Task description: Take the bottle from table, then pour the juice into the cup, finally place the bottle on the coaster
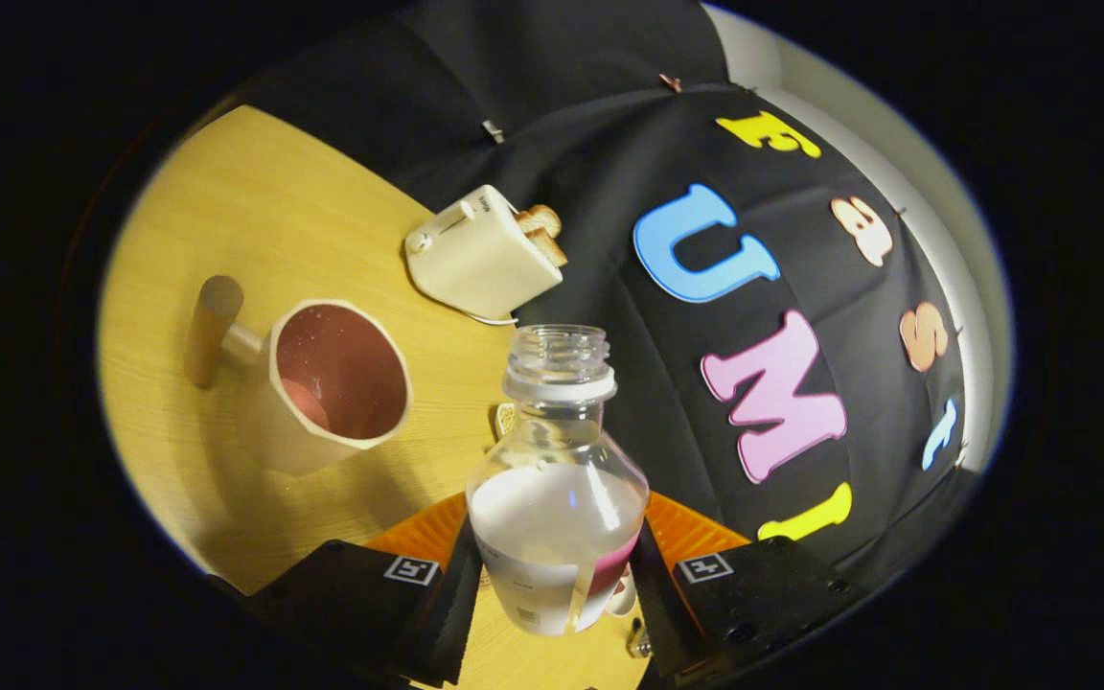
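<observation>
Bottle [557, 498] uncapped, clamped between our gripper [557, 575] fingers; cup [336, 383] ahead-left on table [255, 220], toaster [480, 254] beyond.

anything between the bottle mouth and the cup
No. In the gripper view only bare table separates the bottle mouth from the cup.

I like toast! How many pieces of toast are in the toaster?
2, side by side in the toaster's top, beyond the cup and the bottle held between the fingers: toast, toast.
</observation>
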A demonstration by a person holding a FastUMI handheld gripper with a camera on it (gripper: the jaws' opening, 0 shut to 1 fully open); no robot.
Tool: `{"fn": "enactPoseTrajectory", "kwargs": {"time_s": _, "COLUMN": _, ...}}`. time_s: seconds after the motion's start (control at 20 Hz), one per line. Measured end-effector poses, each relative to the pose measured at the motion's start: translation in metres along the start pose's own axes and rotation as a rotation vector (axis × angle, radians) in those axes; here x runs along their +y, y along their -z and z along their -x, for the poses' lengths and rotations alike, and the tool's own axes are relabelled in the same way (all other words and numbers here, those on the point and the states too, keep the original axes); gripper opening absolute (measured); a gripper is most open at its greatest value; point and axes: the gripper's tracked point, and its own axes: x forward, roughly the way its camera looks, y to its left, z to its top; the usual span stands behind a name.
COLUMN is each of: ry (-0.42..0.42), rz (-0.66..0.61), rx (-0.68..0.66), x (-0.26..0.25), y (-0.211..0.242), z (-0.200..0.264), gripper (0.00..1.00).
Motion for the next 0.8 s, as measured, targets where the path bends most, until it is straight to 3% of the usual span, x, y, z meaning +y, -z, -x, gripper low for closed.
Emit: {"fn": "enactPoseTrajectory", "kwargs": {"time_s": 0.8, "ry": -0.097, "rz": 0.373, "rx": -0.003, "x": 0.034, "y": -0.004, "z": -0.029, "gripper": 0.75}}
